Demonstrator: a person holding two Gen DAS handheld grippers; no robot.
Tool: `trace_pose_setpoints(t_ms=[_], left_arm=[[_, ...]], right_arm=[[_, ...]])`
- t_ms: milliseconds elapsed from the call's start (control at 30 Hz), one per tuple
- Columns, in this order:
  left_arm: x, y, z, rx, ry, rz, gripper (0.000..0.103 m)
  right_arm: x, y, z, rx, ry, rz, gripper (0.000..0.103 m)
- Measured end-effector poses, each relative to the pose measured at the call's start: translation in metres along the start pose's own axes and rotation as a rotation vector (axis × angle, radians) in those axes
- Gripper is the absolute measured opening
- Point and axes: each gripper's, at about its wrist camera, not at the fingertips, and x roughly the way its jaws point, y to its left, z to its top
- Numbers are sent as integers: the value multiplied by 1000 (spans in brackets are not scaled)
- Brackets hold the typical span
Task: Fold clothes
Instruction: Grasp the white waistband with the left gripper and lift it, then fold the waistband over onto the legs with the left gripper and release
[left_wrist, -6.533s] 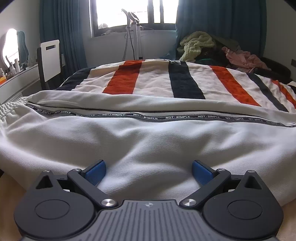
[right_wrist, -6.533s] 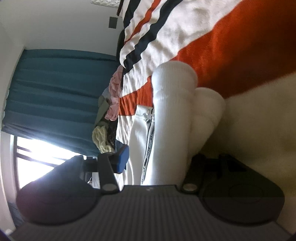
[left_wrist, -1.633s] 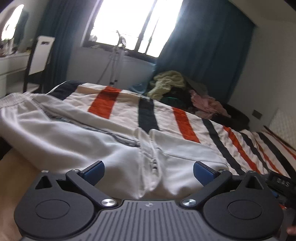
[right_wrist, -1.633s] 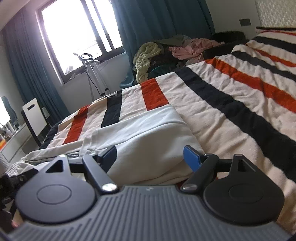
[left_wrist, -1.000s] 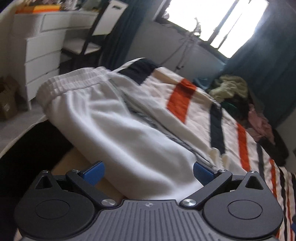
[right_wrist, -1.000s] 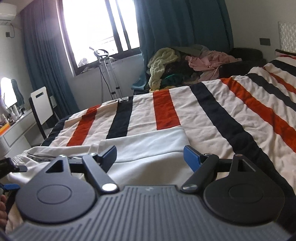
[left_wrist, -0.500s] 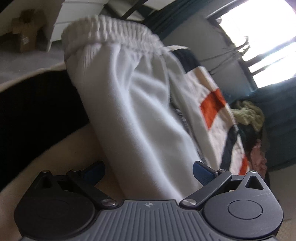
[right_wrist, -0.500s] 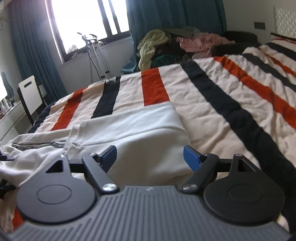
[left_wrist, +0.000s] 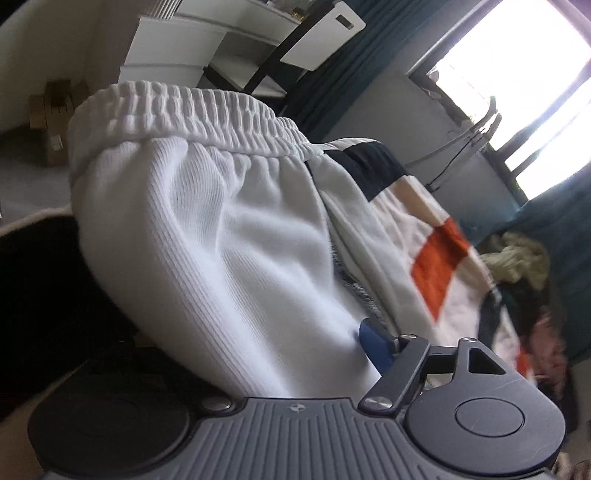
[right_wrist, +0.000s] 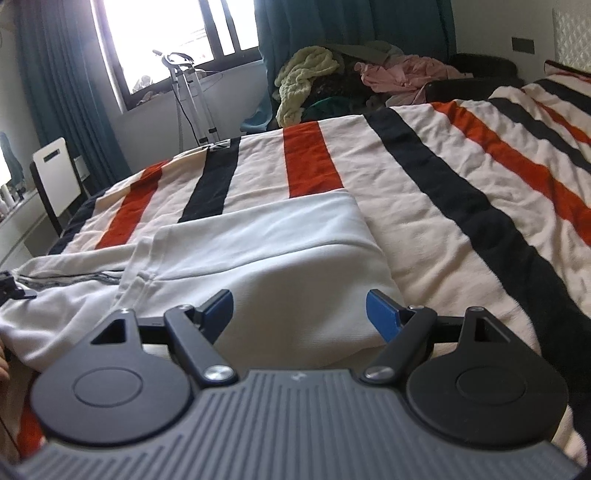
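Note:
White ribbed trousers (left_wrist: 229, 236) with an elastic waistband (left_wrist: 192, 110) lie over the edge of the striped bed (left_wrist: 436, 266). My left gripper (left_wrist: 295, 354) is pushed into the cloth near the waistband; only its right blue pad (left_wrist: 373, 349) shows, the left one is hidden under the fabric. In the right wrist view the folded leg end of the trousers (right_wrist: 280, 258) lies flat on the bed. My right gripper (right_wrist: 299, 314) is open, its jaws straddling the near fold without pinching it.
A white dresser (left_wrist: 192, 40) and chair (left_wrist: 317, 33) stand beyond the bed's corner, with cardboard boxes (left_wrist: 51, 122) on the floor. A heap of clothes (right_wrist: 354, 77) lies at the bed's far side. A stand (right_wrist: 192, 99) is by the window.
My left gripper swung left and pushed in on the trousers' waistband end, its jaws narrowing around the cloth. My right gripper stayed open over the folded leg end, barely shifting.

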Motion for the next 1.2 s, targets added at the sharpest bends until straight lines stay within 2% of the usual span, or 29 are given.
trace_pose_setpoints(t_ms=[100, 167, 233, 367, 467, 567, 733, 900, 1033, 1200], left_arm=[[2, -3, -1, -4, -31, 31, 69], [3, -7, -1, 13, -57, 54, 57], [1, -13, -3, 59, -87, 75, 49], [-12, -32, -14, 209, -164, 134, 31], [-27, -53, -21, 331, -258, 144, 25], [-50, -76, -34, 456, -382, 136, 24], [-87, -123, -67, 630, -591, 87, 23], [-109, -189, -111, 771, -758, -12, 22], [-132, -241, -163, 874, -826, -120, 21], [-136, -297, -246, 1038, -839, -243, 19]], right_arm=[[4, -1, -1, -2, 11, -18, 81], [9, -4, -2, 6, 21, -36, 81], [14, -8, -3, 21, 36, -56, 81], [26, -14, -7, 49, 78, -84, 81], [29, -11, -7, 18, 79, -105, 81], [27, -12, -4, 36, 70, -82, 81], [18, -30, 3, 129, 37, -72, 81], [6, -50, 9, 227, -7, -78, 81], [-7, -69, 13, 317, -58, -94, 81], [-22, -101, 15, 446, -128, -149, 81]])
